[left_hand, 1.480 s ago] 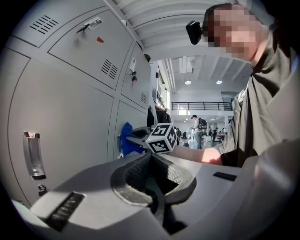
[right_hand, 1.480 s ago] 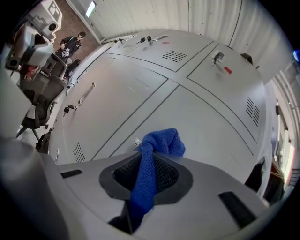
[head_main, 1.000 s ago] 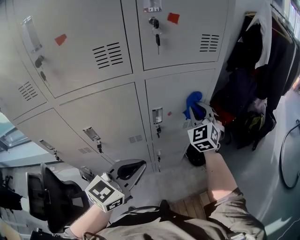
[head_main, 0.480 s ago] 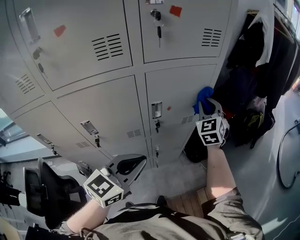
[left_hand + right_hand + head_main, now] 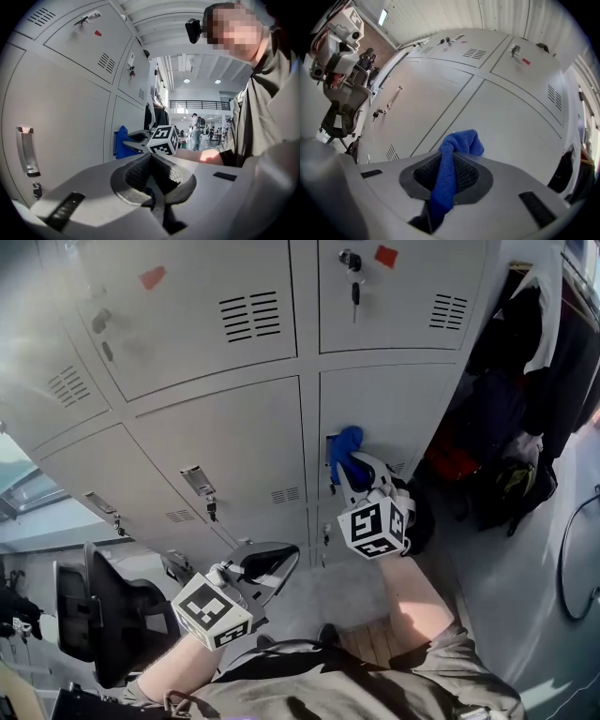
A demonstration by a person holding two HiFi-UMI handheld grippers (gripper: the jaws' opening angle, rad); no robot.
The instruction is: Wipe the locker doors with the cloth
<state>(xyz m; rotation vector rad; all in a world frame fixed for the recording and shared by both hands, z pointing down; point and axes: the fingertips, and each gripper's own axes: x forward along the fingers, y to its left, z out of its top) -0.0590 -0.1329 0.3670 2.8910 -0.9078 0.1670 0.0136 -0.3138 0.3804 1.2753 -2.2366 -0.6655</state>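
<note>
Cloth: a blue cloth (image 5: pixel 455 157) ran up between the jaws at the centre of the right gripper view as a twisted strip and ended in a bunched head beyond the tips. The bunch probably served as a soft pad, so that fabric and not the jaws met the metal.

Place of the cloth: in the head view it lay just right of centre, at the left edge of a middle-row locker door (image 5: pixel 398 413), over the latch side. It appeared to touch the panel, though firm contact could not be confirmed.

Right gripper: the right gripper (image 5: pixel 352 465) had its pads clamped on the cloth strip and pointed toward the door face, with the forearm reaching up from the lower right of the frame. This pose suited a sweeping stroke.

Left gripper: the left gripper (image 5: pixel 274 566) was held low, left of centre and well apart from the doors. Its own view showed the pads together with nothing between them, so it was judged idle, parked clear of the wiping arm.

Door furniture: a key (image 5: pixel 353 289) hung from the lock of the door above, vent slots (image 5: pixel 251 315) marked the upper left door, and a handle (image 5: pixel 199 480) stood out from the neighbouring door. All of these could snag a dragged cloth.

Surroundings: hanging clothes (image 5: pixel 525 362) filled the right edge and an office chair (image 5: pixel 94 615) the lower left.

Stage: wiping was judged to be under way on this one door. How much of it was already done could not be told.
</note>
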